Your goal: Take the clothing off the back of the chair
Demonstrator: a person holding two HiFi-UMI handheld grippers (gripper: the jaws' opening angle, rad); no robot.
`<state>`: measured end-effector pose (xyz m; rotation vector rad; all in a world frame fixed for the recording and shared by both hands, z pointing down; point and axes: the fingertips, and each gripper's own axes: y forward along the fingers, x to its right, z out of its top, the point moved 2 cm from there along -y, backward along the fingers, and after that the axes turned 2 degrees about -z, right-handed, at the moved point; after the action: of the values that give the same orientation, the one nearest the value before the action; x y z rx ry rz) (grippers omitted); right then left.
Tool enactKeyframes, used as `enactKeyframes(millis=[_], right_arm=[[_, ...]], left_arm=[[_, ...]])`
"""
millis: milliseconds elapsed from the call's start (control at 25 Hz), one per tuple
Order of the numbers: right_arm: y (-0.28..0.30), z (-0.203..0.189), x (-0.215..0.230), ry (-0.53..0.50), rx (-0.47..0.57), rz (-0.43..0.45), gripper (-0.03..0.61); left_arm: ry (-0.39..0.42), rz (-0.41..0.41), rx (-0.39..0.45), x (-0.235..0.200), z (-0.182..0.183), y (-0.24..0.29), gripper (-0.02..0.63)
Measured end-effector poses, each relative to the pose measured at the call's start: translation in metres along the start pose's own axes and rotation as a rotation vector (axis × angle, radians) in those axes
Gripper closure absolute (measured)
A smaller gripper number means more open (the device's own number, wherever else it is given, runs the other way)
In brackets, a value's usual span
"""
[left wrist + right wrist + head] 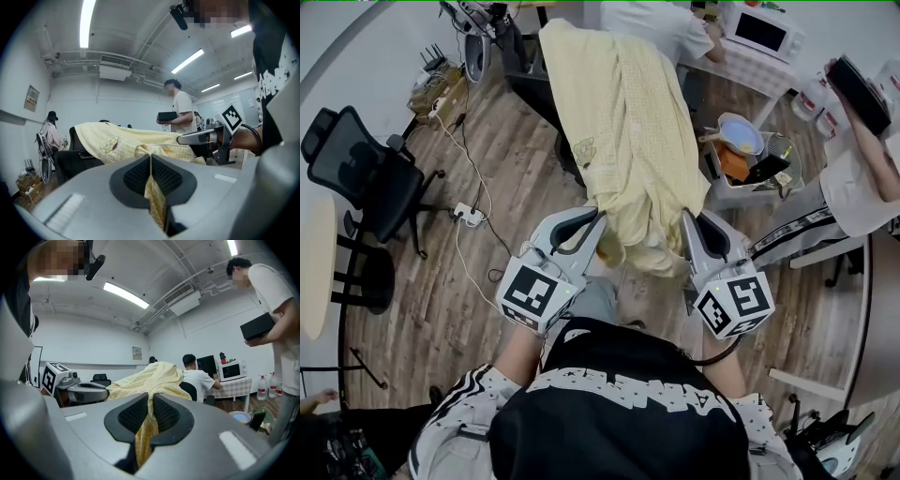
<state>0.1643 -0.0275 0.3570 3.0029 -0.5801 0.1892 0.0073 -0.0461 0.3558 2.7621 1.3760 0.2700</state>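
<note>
The left gripper [150,158] was closed on a fold of the yellow garment [623,122], and the cloth ran pinched between its black pads [136,176]. The right gripper [150,401] was closed in the same way on another fold of the same edge, a little apart from the left one. I think two holds on the near edge were chosen so that the cloth spreads evenly and can be lifted off without slipping to one side. The garment was not yet off: most of it lay draped over the back of the dark chair [75,161], in front of the person. A small cartoon patch [108,144] was on the garment, but no words could be read on it. The white lettering [628,386] on the person's black top was upside down and unclear to me. The marker cube [534,292] carried only square patterns.
</note>
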Motion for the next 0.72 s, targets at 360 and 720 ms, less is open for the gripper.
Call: enactKeyframes(millis=[360, 720], right_arm=[[-0.007, 0.000, 0.003, 0.002, 0.001, -0.004, 0.534], [-0.012, 0.000, 0.003, -0.005, -0.013, -0.002, 0.534]], left_arm=[[0.010, -0.012, 0.001, 0.008, 0.003, 0.002, 0.604], [0.007, -0.019, 0.001, 0.012, 0.002, 0.001, 0.604]])
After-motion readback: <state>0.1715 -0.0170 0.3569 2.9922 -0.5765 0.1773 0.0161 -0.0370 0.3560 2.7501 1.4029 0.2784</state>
